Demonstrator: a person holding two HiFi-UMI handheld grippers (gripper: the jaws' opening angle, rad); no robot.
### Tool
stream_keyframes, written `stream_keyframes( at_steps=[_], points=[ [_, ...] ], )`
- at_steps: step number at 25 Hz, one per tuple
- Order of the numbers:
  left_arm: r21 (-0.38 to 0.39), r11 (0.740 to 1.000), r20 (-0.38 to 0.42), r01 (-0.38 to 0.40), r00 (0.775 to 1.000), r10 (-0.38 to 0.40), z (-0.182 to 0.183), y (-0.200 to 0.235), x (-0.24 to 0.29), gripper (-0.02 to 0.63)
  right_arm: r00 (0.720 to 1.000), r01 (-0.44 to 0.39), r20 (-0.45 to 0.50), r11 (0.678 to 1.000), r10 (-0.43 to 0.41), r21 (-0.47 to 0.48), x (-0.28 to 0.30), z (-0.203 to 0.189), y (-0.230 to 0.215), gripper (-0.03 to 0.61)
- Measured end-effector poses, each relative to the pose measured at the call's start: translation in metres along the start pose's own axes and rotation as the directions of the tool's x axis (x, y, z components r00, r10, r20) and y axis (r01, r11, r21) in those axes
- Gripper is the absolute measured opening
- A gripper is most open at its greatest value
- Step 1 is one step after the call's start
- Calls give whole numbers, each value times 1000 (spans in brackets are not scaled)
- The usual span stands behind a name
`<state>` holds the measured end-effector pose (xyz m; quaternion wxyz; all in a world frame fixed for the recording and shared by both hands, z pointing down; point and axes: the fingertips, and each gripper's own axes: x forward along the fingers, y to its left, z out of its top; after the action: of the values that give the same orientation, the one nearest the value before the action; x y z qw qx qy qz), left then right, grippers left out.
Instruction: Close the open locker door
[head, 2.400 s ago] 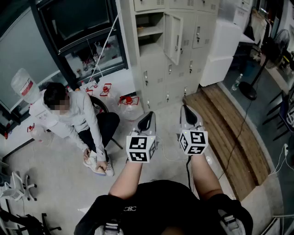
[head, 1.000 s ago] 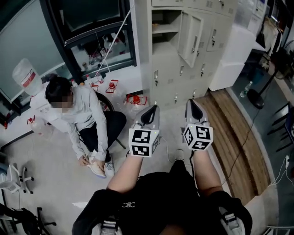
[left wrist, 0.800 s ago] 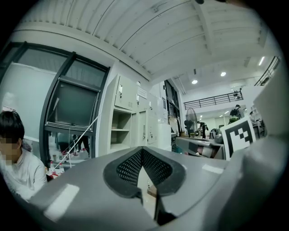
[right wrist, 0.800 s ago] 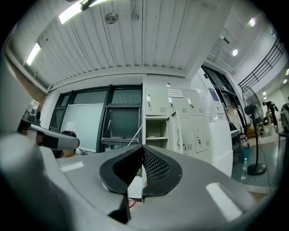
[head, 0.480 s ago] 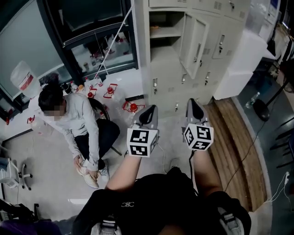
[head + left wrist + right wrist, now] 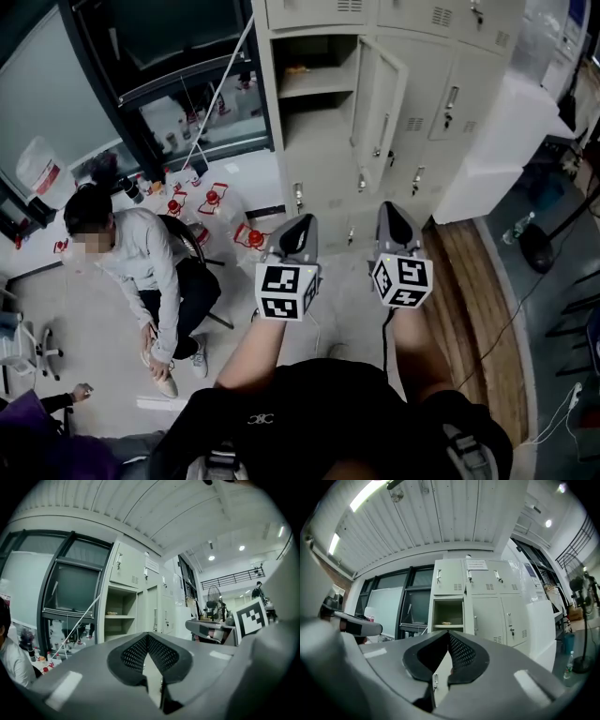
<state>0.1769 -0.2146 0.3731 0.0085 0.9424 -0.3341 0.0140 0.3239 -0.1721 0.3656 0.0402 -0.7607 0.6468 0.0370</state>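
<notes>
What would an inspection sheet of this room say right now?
Surface: grey floor, wood platform at right.
Job's things: lockers; one door stands open, untouched.
Clutter: red-topped bottles, water jug.
Tongs: left tongs and right tongs both shut, empty, short of the lockers.
Cables: black cable hangs from right tongs.
Surroundings: seated person, fan.
</notes>
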Motion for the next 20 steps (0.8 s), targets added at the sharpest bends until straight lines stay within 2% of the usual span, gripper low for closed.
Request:
stream_keyframes(
  at_steps=[7, 10, 12, 15, 20],
  points=[
    [11, 999, -6, -35, 999, 35, 4, -5, 37, 0, 999, -35, 1, 999, 35, 2, 31, 4, -28, 12],
    [26, 999, 0, -37, 999, 37, 7, -3, 49, 0, 999, -39, 35, 999, 39, 6, 42, 10, -34, 20],
    [42, 998, 9, -40, 999, 40, 9, -1, 54, 0, 998, -32, 58, 999, 31, 4, 51, 16, -41, 76],
    [42, 998, 12, -50, 999, 50, 10, 5, 60, 0, 998, -42, 53, 999, 42, -5, 70, 21, -46, 125],
    [45, 996, 15, -75, 997, 74, 11, 18, 66, 0, 999, -27, 19, 1000, 28, -13, 110, 21, -61, 144]
  ],
)
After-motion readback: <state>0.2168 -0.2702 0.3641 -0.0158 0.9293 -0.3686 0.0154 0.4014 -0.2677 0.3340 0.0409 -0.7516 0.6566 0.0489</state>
